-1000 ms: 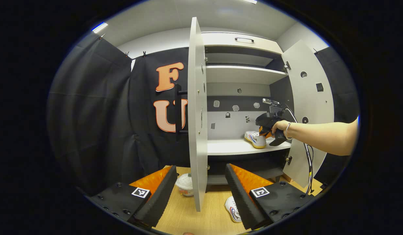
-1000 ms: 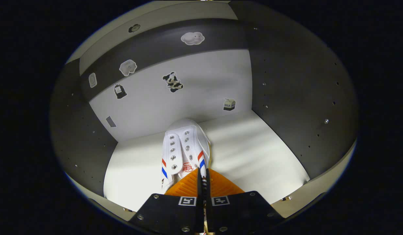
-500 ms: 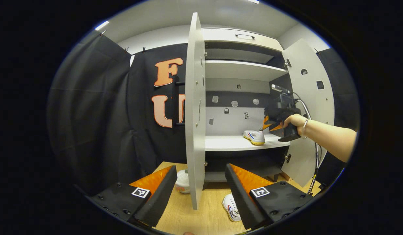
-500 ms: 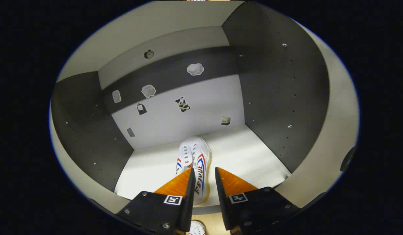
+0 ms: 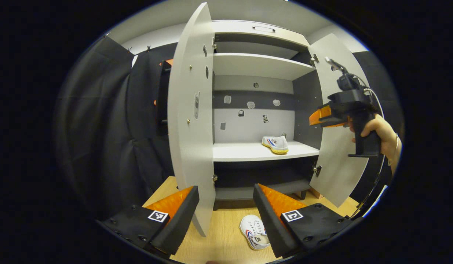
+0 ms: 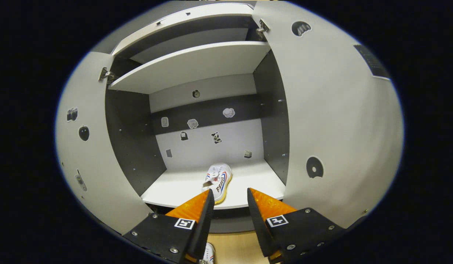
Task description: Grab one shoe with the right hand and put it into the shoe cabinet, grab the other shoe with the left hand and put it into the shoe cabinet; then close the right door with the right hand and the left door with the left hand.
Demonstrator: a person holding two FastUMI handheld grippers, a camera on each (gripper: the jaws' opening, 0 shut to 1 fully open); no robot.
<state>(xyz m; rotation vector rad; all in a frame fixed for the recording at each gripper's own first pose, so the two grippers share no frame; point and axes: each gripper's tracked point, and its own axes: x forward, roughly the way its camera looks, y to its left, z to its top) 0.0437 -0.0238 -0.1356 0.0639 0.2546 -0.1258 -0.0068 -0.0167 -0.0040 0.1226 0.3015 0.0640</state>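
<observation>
First shoe (image 5: 276, 143) down on the middle shelf (image 5: 248, 151) of the cabinet (image 5: 259, 66), toward the shelf's right end and near its front edge; seen again in the right gripper view (image 6: 219, 178), lying free with nothing touching it. Right gripper (image 6: 228, 216) empty, fingers spread apart, hanging in front of the shelf's front edge; from the left gripper view the same tool (image 5: 314, 118) held up by a hand (image 5: 376, 134) beside the open right door (image 5: 340, 146). Both doors wide open, left door (image 5: 191, 121) included.

Second shoe (image 5: 254, 237) on the wooden floor (image 5: 219, 238) below the cabinet's front edge, just beside the right finger of the left gripper (image 5: 226, 216). Left gripper empty too, fingers wide apart, raised above the floor.

Judged step: first placement done, second pick-up in hand. Next move: lower the left gripper over the floor shoe, straddle its upper or heel collar, close, then lift past the left door's lower edge onto the shelf's free left half. Risk: clipping that door on the way.
</observation>
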